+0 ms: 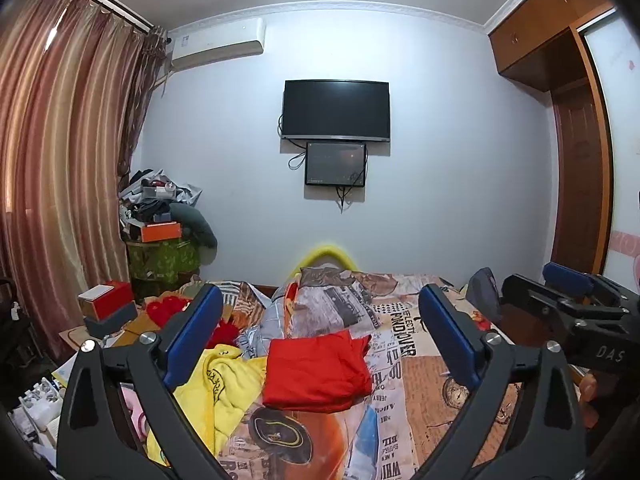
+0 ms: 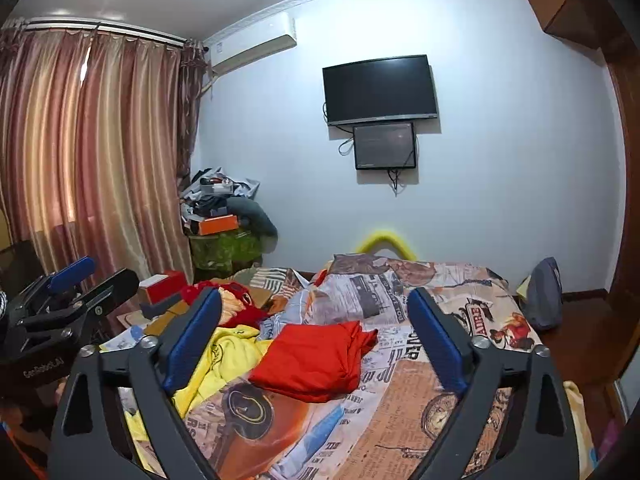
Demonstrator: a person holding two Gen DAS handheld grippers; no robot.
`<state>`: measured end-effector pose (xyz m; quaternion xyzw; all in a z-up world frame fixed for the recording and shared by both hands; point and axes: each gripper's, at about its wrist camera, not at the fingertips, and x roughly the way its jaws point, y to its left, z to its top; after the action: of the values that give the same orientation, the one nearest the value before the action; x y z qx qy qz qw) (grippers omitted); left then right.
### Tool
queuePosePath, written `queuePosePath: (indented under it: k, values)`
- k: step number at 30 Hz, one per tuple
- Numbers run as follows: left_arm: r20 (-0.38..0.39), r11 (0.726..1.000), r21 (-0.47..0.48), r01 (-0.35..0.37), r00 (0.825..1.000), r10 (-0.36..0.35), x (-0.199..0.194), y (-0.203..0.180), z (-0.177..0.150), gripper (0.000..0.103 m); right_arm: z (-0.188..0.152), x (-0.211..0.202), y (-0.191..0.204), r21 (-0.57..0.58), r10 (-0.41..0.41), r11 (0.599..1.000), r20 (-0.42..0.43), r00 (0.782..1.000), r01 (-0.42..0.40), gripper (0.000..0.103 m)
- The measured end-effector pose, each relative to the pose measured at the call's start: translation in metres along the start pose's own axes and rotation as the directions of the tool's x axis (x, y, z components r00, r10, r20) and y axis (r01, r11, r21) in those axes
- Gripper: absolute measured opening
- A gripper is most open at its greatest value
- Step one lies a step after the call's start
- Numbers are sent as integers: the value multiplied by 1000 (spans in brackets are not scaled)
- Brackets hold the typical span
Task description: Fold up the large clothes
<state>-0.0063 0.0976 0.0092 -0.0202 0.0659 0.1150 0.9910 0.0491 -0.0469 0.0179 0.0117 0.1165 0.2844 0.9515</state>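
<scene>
Red shirt [image 1: 318,372], one, folded, lies on the bed [image 1: 424,376] ahead between the left gripper [image 1: 320,332]'s spread, empty jaws. One yellow garment [image 1: 228,384] sits crumpled by the left jaw, touching the red. Right gripper [image 2: 314,330] is wide open too, nothing held. Two screens [image 1: 335,110] hang beyond.

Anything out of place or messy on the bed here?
The red garment lies folded, but the yellow garment beside it is crumpled and hanging off the bed's edge. Both grippers are open, holding nothing.
</scene>
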Motion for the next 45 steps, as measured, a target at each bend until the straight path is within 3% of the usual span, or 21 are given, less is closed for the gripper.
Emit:
queuePosePath:
  k: [45]
  values:
    - [-21, 1000, -24, -4, 1000, 3, 4, 8, -9, 102, -4, -13, 0, 0, -1, 1000, -37, 999, 1, 100]
